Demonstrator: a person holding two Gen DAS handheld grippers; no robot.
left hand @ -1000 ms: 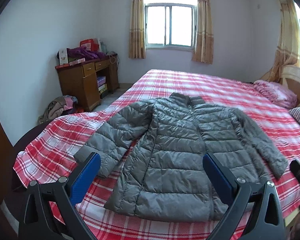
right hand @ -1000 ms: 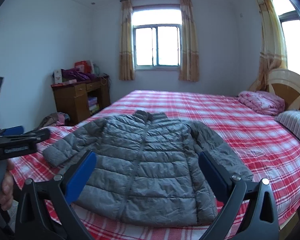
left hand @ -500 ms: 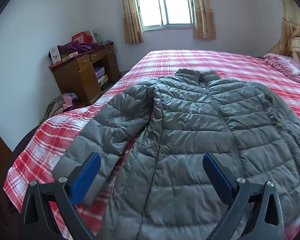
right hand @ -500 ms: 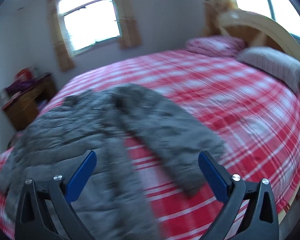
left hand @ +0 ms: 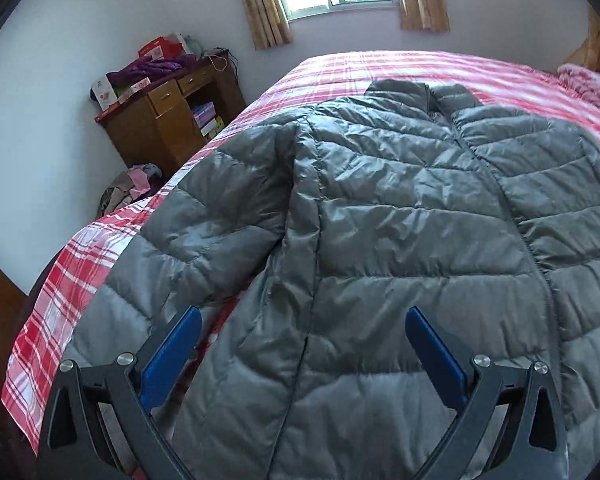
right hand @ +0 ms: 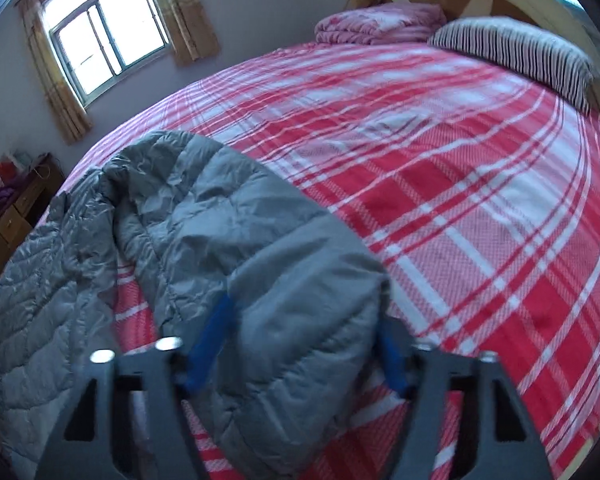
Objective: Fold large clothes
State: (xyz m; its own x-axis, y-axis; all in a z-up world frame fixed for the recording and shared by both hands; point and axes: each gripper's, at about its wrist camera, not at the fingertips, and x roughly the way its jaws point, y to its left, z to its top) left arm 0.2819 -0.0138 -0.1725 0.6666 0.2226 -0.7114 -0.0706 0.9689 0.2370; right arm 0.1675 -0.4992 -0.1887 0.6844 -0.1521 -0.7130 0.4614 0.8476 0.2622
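Two grippers work a grey puffer jacket (left hand: 400,208) spread flat on the plaid bed (right hand: 460,200). Left gripper (left hand: 300,344) hovers wide open, empty, above the side seam. Right gripper (right hand: 304,340) straddles the sleeve cuff (right hand: 300,320), jaws partly closed around it, probably to fold it inward.

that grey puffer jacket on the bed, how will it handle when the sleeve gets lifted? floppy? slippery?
Probably floppy: the jacket lies slack and creased on the bed, so the sleeve should drape and drag the body. The shiny quilted shell suggests it may slip between the right tongs. Puffy filling hints it is light.
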